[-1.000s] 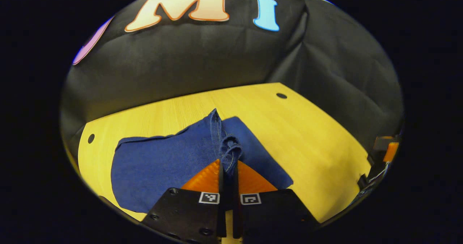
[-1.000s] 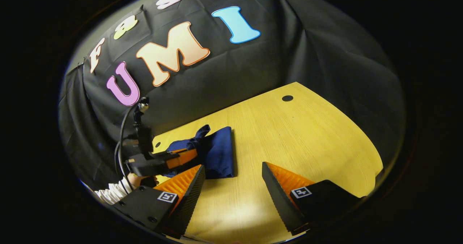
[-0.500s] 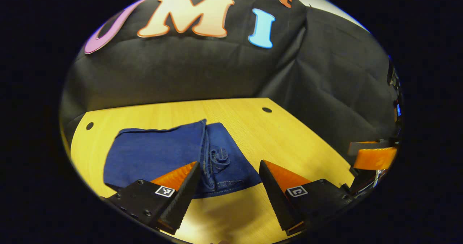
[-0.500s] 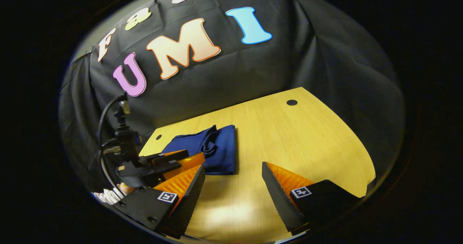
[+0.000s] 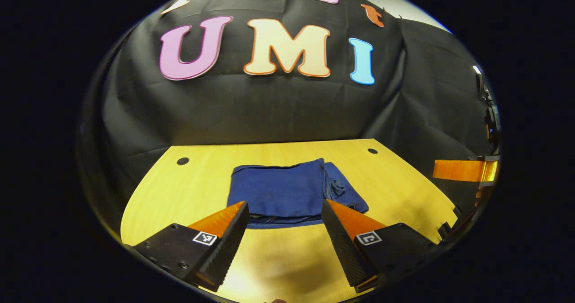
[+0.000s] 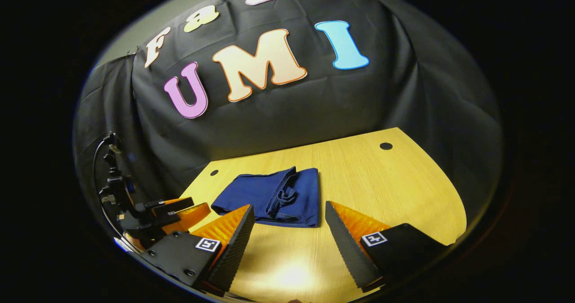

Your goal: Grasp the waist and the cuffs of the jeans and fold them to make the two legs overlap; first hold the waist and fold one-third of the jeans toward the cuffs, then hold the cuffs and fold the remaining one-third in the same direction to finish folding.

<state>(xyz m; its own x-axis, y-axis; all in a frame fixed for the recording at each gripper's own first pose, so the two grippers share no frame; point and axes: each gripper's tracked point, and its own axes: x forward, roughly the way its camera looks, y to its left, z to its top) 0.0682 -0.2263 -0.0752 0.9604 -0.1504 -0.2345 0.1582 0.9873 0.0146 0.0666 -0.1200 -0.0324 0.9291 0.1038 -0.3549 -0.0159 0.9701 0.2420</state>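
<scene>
The blue jeans (image 5: 287, 190) lie folded into a compact rectangle on the yellow wooden table (image 5: 404, 182), with a belt loop and seam showing near their right side. My left gripper (image 5: 284, 231) hangs open in front of the bundle, a little above the table, with nothing between its fingers. In the right gripper view the same folded jeans (image 6: 274, 195) lie ahead and slightly left of my right gripper (image 6: 289, 240), which is open and empty. The left gripper (image 6: 170, 211) shows there at the far left, apart from the cloth. The right gripper (image 5: 467, 170) shows at the right edge of the left gripper view.
The table (image 6: 386, 186) has small round holes near its back corners (image 5: 183, 161) (image 5: 372, 151) (image 6: 385, 146). Black cloth forms the wall behind and beside the table. The table's front right edge has a notched outline (image 5: 449, 224).
My left gripper let go of the jeans' edge, opened and drew back. The lifted fold dropped flat onto the bundle. The right gripper also backed away a little, still open.
</scene>
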